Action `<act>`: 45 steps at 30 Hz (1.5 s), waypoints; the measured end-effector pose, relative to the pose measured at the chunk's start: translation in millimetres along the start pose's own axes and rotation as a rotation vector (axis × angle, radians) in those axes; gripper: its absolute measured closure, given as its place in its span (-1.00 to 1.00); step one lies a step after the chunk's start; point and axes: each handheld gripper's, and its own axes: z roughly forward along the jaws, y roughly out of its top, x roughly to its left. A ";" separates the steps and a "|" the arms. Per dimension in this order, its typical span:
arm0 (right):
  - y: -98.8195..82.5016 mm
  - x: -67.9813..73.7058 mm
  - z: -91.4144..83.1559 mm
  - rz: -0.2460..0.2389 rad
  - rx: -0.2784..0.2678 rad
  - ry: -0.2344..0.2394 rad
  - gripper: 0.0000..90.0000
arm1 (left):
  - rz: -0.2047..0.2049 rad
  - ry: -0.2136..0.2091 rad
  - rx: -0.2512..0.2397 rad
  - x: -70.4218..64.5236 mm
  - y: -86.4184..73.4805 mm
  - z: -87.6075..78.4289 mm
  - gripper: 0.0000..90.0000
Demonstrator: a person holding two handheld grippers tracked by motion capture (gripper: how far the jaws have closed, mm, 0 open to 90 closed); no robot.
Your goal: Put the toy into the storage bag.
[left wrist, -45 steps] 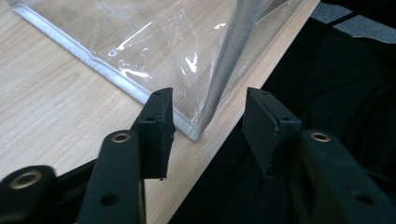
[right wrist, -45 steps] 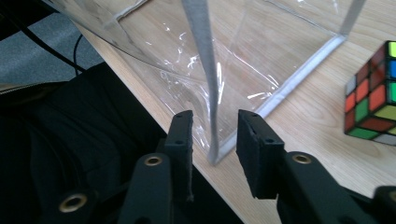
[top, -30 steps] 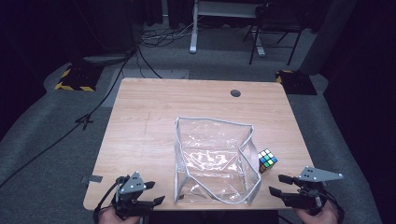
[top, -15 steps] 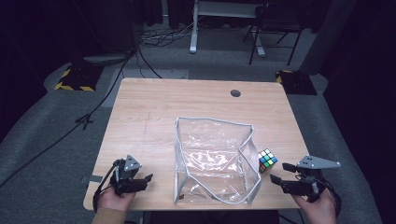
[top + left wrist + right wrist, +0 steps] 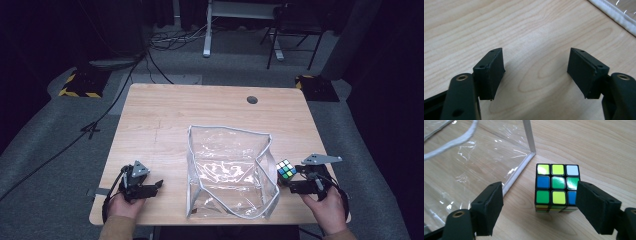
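Cube (image 5: 285, 169), a colour-tiled puzzle, sat on the wooden surface (image 5: 165, 120) at about four o'clock from the surface's centre, just beside the right edge of a clear plastic bag (image 5: 227, 172). In the right gripper view the cube (image 5: 556, 186) showed a top face of green, yellow, blue and white tiles, and its nearest corner lay close to the bag's white-trimmed edge (image 5: 520, 170); whether the two touched could not be determined.

Right hand-held gripper (image 5: 291, 186) was found at the cube's five o'clock side, held low over the surface. Its jaws stood apart and had just been opening. The cube lay ahead of and partly between them, the right-hand pad (image 5: 594, 207) overlapping its side in that view, with no pad seen pressing on it.

Left hand-held gripper (image 5: 156, 186) was at about eight o'clock from the surface's centre, well apart from the cube and near the bag's left edge. Its jaws were wide apart, had just been opening, and had only bare wood between them (image 5: 536, 70). A strip of the bag's white trim (image 5: 614, 15) crossed at that view's one o'clock.
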 end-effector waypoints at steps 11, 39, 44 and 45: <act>15.0 -12.9 33.7 0.027 0.116 -0.046 -0.52 | -0.002 -0.002 -0.005 5.1 0.0 0.6 -0.38; 37.9 -23.3 54.7 -0.003 0.361 -0.039 -0.25 | -0.006 -0.005 -0.003 4.8 -0.2 0.4 -0.38; 44.5 -25.0 40.4 -0.012 0.335 -0.039 -0.25 | -0.005 -0.004 -0.004 4.8 -0.1 0.4 -0.38; 45.5 -25.1 37.8 -0.014 0.334 -0.035 -0.25 | -0.005 -0.004 -0.004 4.8 -0.1 0.4 -0.38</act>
